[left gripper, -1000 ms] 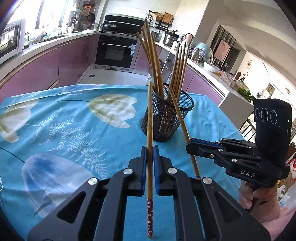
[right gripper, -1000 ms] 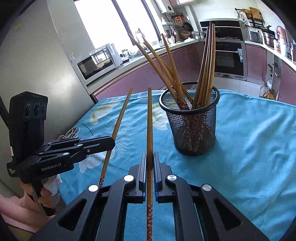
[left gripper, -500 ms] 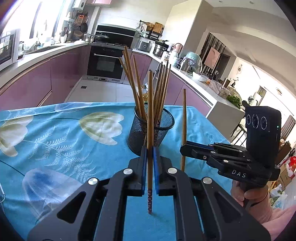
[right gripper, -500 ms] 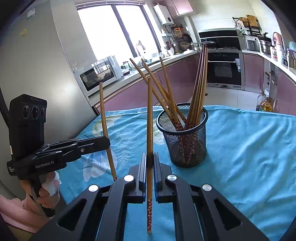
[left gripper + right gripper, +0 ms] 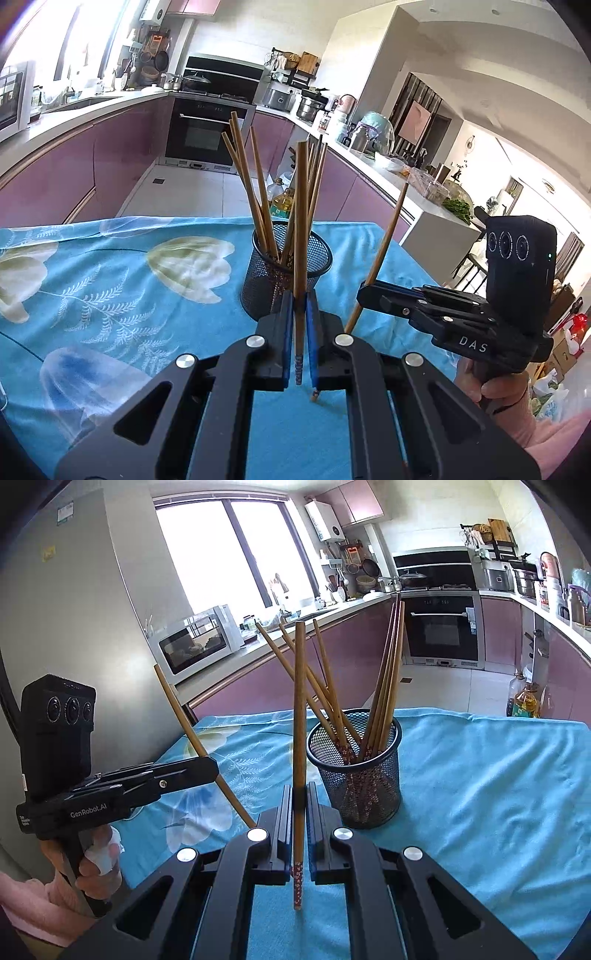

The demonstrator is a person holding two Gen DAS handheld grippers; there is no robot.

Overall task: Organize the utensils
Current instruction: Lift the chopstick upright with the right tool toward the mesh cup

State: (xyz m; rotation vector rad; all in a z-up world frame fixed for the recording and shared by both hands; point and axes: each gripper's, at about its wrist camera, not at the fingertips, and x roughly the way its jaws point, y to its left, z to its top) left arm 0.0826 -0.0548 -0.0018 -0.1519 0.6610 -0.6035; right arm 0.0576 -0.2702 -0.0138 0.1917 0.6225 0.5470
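Kitchen bench [image 5: 498,794], blue floral cloth, mesh holder [image 5: 356,771] of chopsticks.
Left gripper [image 5: 301,328] and right gripper [image 5: 299,812] each clamp one upright chopstick [image 5: 301,221].

Bright window [image 5: 236,554] daylight, fisheye-warped edges

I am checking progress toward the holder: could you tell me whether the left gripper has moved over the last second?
Yes. In the right wrist view the left gripper has tipped its chopstick from leaning toward the mesh holder to leaning away, top toward the microwave.

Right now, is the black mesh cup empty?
No, the black mesh cup holds a bunch of wooden chopsticks that stick up out of it.
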